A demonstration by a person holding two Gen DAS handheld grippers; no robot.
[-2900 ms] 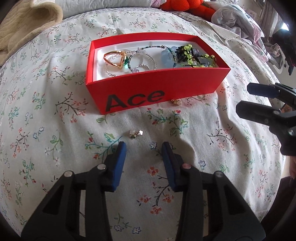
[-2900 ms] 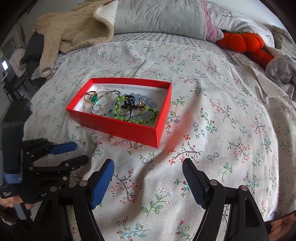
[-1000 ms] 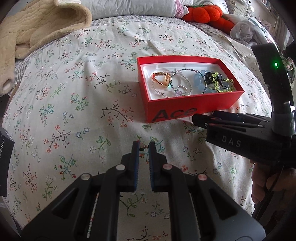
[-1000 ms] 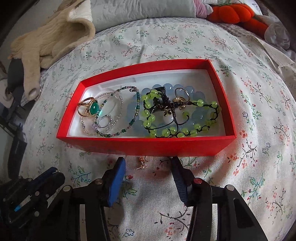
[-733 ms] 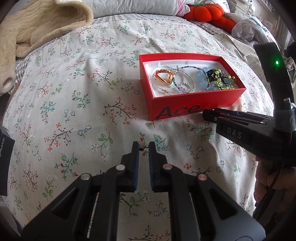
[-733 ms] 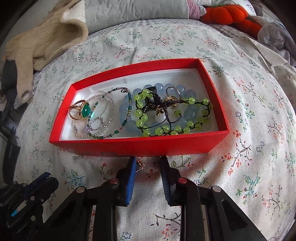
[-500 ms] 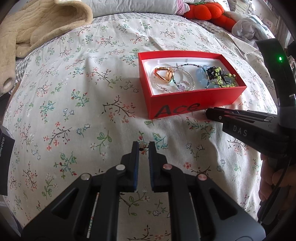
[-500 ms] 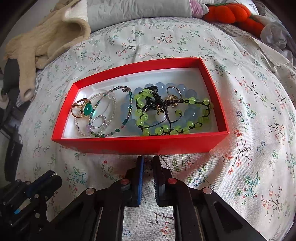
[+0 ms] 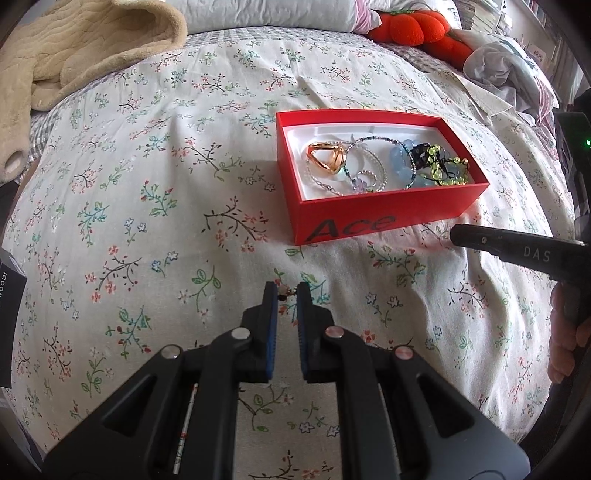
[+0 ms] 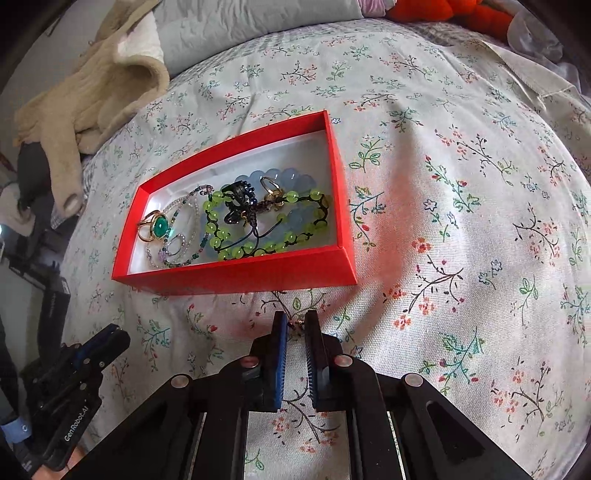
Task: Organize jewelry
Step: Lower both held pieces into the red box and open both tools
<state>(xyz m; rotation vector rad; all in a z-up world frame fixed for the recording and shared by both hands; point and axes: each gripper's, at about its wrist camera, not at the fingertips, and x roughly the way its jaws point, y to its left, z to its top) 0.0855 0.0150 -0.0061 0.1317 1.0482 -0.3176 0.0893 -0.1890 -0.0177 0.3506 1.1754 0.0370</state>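
Bracelets and rings already lie in the red cardboard box (image 9: 373, 206) on your floral bedspread (image 9: 147, 184). Left gripper (image 9: 287, 293) and right gripper (image 10: 296, 325) each pinch a small gold earring (image 10: 296, 325); both still need dropping in.

Floral-print bed (image 9: 147, 206), red jewelry box (image 9: 373, 216) on it, beige blanket (image 9: 74, 48), orange plush (image 9: 406, 26) behind
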